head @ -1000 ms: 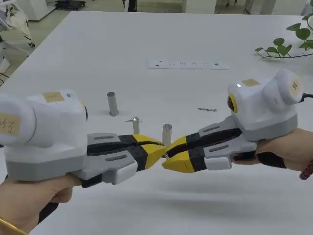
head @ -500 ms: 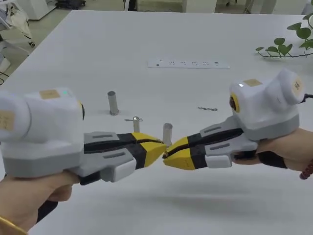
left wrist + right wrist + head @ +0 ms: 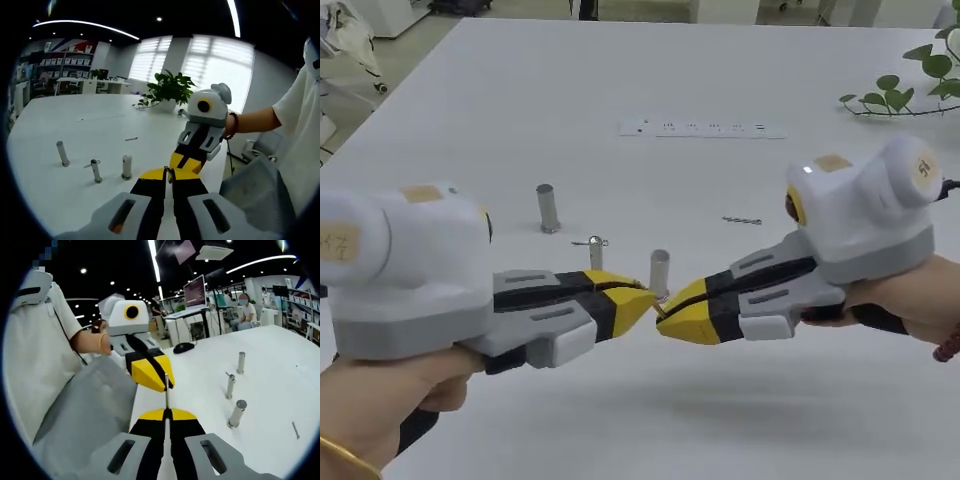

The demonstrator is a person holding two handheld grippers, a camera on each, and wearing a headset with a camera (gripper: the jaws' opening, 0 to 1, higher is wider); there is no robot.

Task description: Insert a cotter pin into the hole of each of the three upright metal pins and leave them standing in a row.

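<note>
While right tongs (image 3: 166,411) clamp cotter pin (image 3: 166,396), clenched left tongs (image 3: 168,172) meet it near metal pin (image 3: 660,268).

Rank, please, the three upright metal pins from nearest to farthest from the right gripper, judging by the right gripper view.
1. The near pin, lower right, ahead of the right gripper.
2. The middle pin, centre of the row.
3. The far pin, at the row's end.

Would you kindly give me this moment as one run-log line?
right tool shut on cotter pin | left tool shut, tip to tip | middle upright pin pinned
</note>
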